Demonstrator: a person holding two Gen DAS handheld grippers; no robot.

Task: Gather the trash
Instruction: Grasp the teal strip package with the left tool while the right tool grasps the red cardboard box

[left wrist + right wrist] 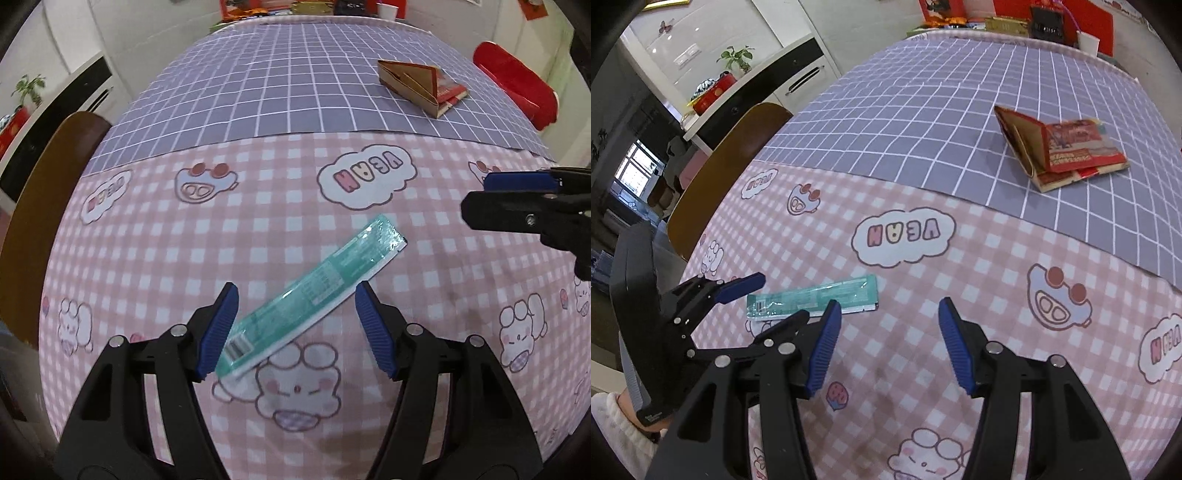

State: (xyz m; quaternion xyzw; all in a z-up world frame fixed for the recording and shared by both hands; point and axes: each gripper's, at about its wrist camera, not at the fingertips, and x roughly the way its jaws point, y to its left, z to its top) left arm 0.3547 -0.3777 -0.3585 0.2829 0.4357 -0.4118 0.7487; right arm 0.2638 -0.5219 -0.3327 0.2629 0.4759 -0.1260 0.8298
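- Jaws of the left gripper (295, 325) stand apart, and the teal wrapper (314, 291) lies slantwise between its 2 blue pads without either pad pressing on it; the barcode end sits just beside the left pad.
- Jaws of the right gripper (886, 339) are also parted, with nothing between them but bare pink cloth.
- From the right wrist view, the left gripper (768, 295) comes in from the left edge, straddling the barcode end of the teal wrapper (812, 299), which lies flat on the table.
- From the left wrist view, the right gripper (476, 199) reaches in from the right edge, well apart from the wrapper.
- Tablecloth (147, 258) in pink check with cartoon prints covers the near half; a purple grid cloth (277, 92) covers the far half.
- On the purple cloth rests a flattened cardboard box (1060, 147) with red print, partly propped open.
- A brown chair back (727, 166) stands at the table's left edge.
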